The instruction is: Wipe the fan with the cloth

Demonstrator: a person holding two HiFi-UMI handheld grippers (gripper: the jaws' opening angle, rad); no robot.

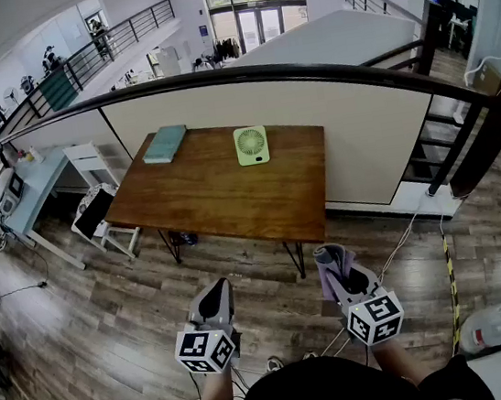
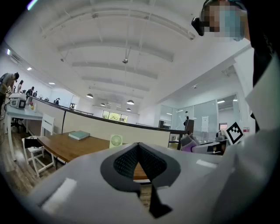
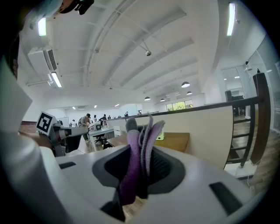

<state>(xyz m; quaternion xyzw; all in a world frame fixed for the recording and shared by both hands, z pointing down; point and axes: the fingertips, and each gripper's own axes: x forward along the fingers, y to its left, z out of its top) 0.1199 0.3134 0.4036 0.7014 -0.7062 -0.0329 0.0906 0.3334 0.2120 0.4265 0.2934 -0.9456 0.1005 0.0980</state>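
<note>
Fan (image 1: 251,145) stands at twelve o'clock, untouched; right gripper (image 3: 142,162) pinches the cloth (image 3: 148,131), ready to wipe; left gripper (image 2: 139,151) closed, empty.

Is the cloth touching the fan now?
Apart. The head view shows the cloth in the right gripper, well short of the fan on the table.

You wear a black short-sleeved top (image 1: 306,397) with small pale lettering near its upper edge. Your pale grey left gripper (image 1: 216,292) and pale grey right gripper (image 1: 333,261) have smooth rounded shells and dark ribbed pads (image 2: 125,162) lining the jaws. Each bears a white cube with black square markers (image 1: 205,349).
</note>
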